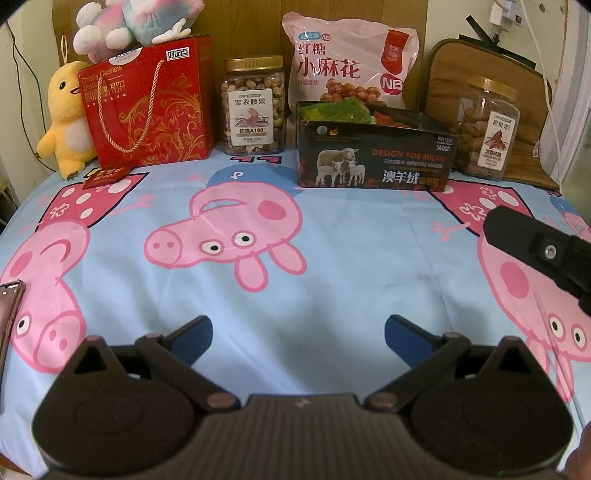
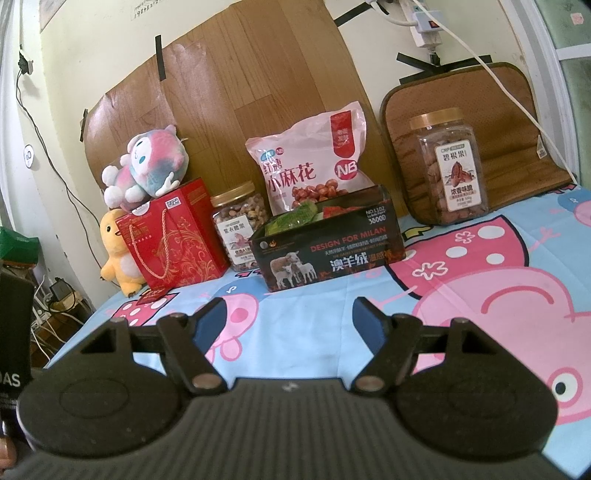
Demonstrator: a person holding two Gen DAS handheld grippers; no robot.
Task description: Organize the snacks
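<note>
- Snacks stand in a row along the far edge of a bed under a cartoon-pig sheet (image 1: 295, 288), backed by a wood-grain panel (image 2: 258, 74) taped to the wall.
- Red gift bag (image 1: 151, 107), leftmost of the snacks, stands upright with its rope handle hanging down the front; a pastel plush toy (image 1: 136, 22) lies on top of it, and a yellow duck plush (image 1: 68, 118) stands just beside it on the left.
- Cashew jar (image 1: 254, 107) with a gold lid stands upright just right of the bag.
- Pink snack pouch (image 1: 351, 59) leans upright behind the black tin box (image 1: 376, 155); the box is open at the top and holds green and red packets.
- Pecan jar (image 1: 487, 125) stands upright, apart from the box on its right, in front of a brown cushion (image 2: 480, 122).
- Left hand-held gripper (image 1: 298, 334): jaws spread wide, nothing between them — it hovers over bare sheet, well short of the snack row.
- Right hand-held gripper (image 2: 289, 319): jaws likewise wide apart and holding nothing, pointed toward the black tin box but clear of it; its dark body also shows at the right edge of the left wrist view.
- Phone (image 1: 9, 314) lies at the left edge of the sheet, only partly in view.
</note>
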